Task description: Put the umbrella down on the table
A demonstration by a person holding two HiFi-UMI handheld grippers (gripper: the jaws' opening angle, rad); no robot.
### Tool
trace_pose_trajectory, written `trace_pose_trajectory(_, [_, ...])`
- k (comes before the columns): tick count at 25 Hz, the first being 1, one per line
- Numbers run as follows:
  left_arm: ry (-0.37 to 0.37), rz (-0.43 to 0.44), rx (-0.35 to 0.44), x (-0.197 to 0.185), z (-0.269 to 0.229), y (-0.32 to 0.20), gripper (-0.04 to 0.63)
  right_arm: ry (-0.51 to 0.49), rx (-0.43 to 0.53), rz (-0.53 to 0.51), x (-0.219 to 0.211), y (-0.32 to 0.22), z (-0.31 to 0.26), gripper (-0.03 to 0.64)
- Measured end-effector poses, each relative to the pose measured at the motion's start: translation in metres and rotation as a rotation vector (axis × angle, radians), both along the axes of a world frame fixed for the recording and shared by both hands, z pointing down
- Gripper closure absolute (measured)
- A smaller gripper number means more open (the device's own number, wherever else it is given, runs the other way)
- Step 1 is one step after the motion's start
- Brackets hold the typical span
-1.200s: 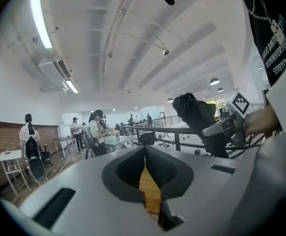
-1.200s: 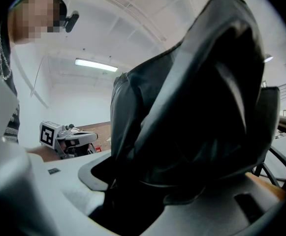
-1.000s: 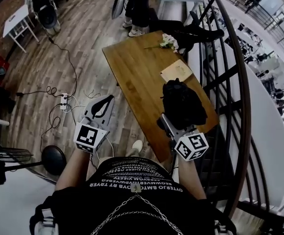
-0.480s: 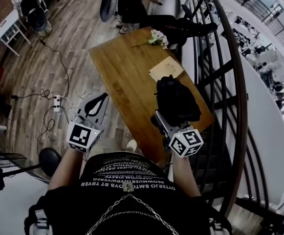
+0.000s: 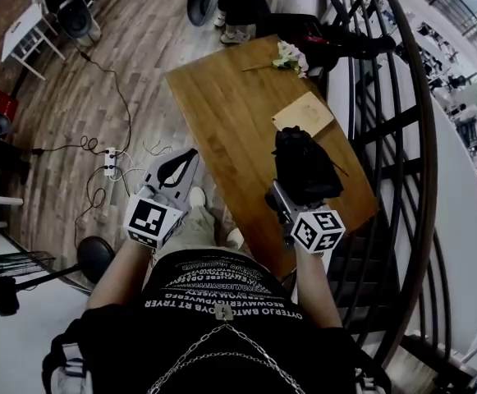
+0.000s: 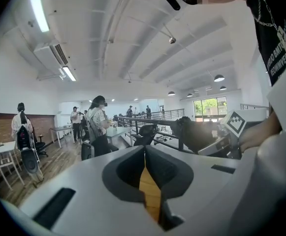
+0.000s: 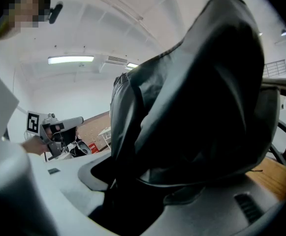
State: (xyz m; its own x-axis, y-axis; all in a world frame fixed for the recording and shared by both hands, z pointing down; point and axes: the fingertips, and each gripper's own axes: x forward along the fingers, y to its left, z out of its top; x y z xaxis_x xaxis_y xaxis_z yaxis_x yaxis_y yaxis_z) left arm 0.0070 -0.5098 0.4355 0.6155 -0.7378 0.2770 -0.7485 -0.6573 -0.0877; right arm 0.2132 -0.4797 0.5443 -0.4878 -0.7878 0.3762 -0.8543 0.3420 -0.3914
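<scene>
We're mid-carry, our right gripper [image 5: 287, 199] clamped on the folded black umbrella [image 5: 304, 167] over the wooden table's [image 5: 222, 105] 4 o'clock part, left gripper [image 5: 187, 159] closed empty off its 8 o'clock edge; next, we reckon, lower it flat, then release.

Light: bright, even; long white ceiling tube lamp [image 6: 38, 9] glares upper left | Edges: fisheye-bent, black corners | Foreground: blurred
</scene>
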Motion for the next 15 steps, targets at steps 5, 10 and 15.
trace_pose_trajectory(5, [0.006, 0.021, -0.016, -0.010, 0.007, -0.036, 0.566, -0.006, -0.093, 0.015, -0.016, -0.028, 0.041, 0.333])
trace_pose_trajectory(10, [0.011, 0.036, -0.028, -0.020, 0.013, -0.076, 0.566, -0.006, -0.177, 0.017, -0.026, -0.053, 0.076, 0.333])
trace_pose_trajectory(15, [0.020, 0.060, -0.042, -0.026, 0.018, -0.111, 0.566, 0.009, -0.249, 0.062, -0.027, -0.074, 0.108, 0.333])
